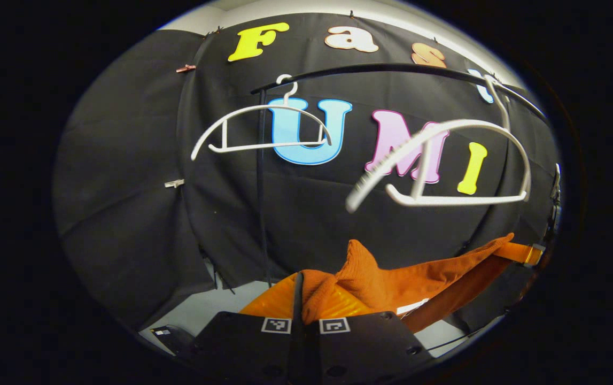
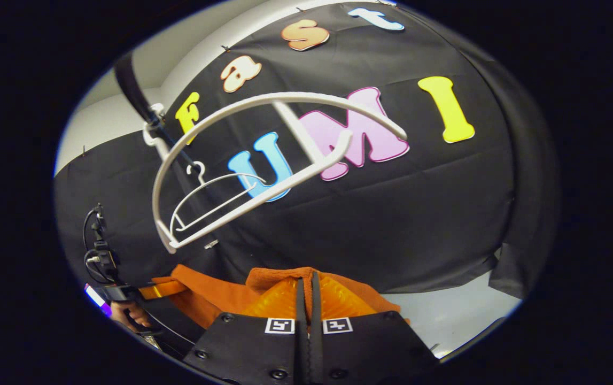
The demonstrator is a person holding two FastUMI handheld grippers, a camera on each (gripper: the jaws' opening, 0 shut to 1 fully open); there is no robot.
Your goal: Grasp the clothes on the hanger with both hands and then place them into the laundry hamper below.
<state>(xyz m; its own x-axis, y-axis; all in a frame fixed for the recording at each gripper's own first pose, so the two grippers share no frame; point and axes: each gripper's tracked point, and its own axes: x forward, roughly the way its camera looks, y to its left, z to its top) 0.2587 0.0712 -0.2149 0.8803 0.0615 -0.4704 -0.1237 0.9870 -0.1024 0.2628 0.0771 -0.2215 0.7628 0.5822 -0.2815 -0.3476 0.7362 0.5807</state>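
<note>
- The left gripper (image 1: 306, 299) is pinching a bunched corner of the orange garment (image 1: 392, 280), its fingers pressed together on the cloth; the fabric is stretching away to the right, where the other gripper's finger is showing at the far edge
- The right gripper (image 2: 309, 299) is clamping another fold of the same garment (image 2: 215, 297), with cloth squeezed into the narrow slit between its fingers; a hand (image 2: 130, 315) is holding the other gripper low on the left
- Two white hangers are dangling bare from the black rail (image 1: 392, 68) above the garment; the near hanger (image 1: 445, 166) is tilting, the far hanger (image 1: 263, 131) is hanging level
- The black cloth wall (image 1: 124, 203) is standing behind everything; the garment is hanging taut below the hangers
</note>
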